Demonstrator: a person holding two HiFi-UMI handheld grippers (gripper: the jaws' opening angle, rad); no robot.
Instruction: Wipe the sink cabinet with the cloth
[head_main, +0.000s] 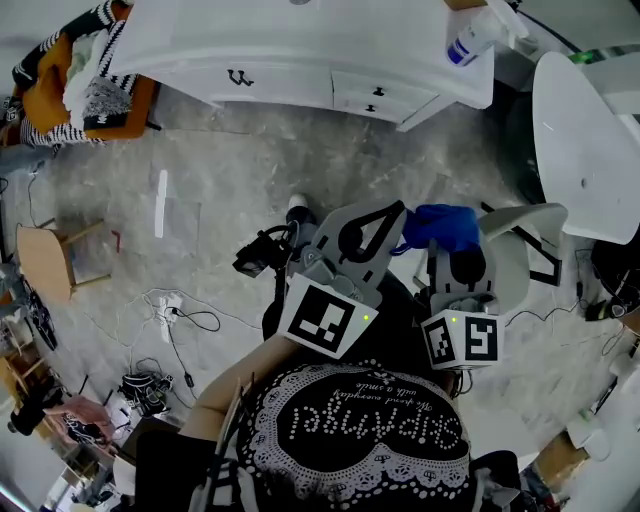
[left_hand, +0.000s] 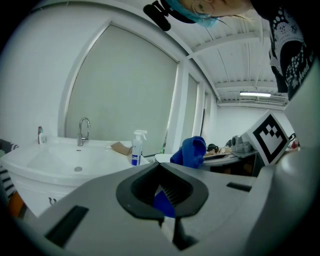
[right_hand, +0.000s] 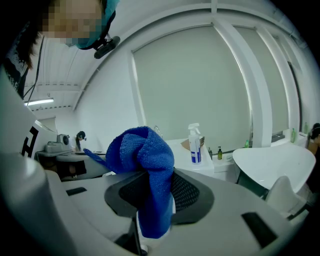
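Observation:
The white sink cabinet (head_main: 300, 75) stands at the far side of the floor, ahead of both grippers; its basin (left_hand: 50, 160) and tap (left_hand: 82, 131) show in the left gripper view. A blue cloth (head_main: 442, 226) is bunched up in the air between me and the cabinet. My right gripper (head_main: 452, 244) is shut on the cloth (right_hand: 150, 165), which drapes over its pads. My left gripper (head_main: 398, 214) is beside it, jaws together, with a blue corner (left_hand: 162, 202) of the cloth between the pads.
A spray bottle (head_main: 468, 42) stands on the cabinet's right end. A white rounded tub (head_main: 585, 140) is at the right. A pile of clothes (head_main: 80, 70) lies left of the cabinet, with a wooden stool (head_main: 45, 260) and cables (head_main: 175, 315) on the floor.

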